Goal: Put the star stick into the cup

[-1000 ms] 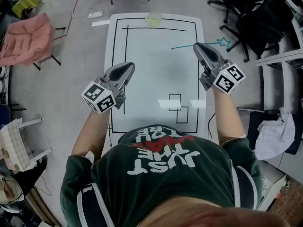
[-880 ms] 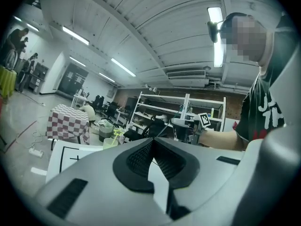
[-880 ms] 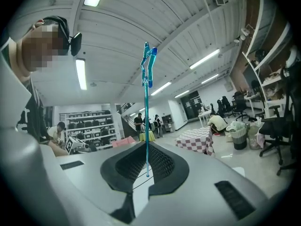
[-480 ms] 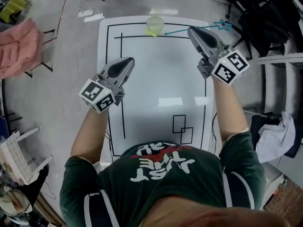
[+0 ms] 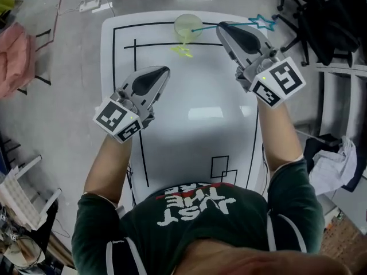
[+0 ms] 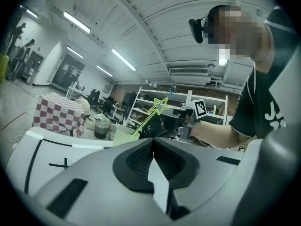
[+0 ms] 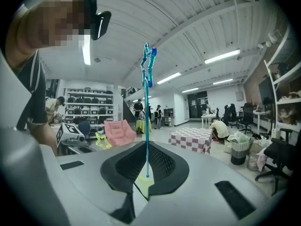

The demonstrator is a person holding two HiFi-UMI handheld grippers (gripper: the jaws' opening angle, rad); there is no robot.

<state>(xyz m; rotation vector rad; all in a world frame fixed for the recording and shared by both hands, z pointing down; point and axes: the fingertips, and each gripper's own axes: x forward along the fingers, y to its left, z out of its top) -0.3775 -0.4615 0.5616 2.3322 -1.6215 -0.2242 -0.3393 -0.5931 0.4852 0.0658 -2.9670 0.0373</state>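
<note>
Between the 2 jaws of the right claw (image 5: 220,26) the teal star stick (image 7: 146,102) sits pinched — its tip reaching the yellow-green cup (image 5: 184,23) just ahead of that claw. The left claw (image 5: 166,70) is closed on nothing, above the counter (image 5: 195,96).

We see a white table (image 5: 189,96) marked with black lines, 1 pink chair (image 5: 12,56) off its left side, black office chairs (image 5: 327,16) at its far right, and a white cloth (image 5: 332,168) nearer us. A checkered table (image 7: 190,138) stands farther off.
</note>
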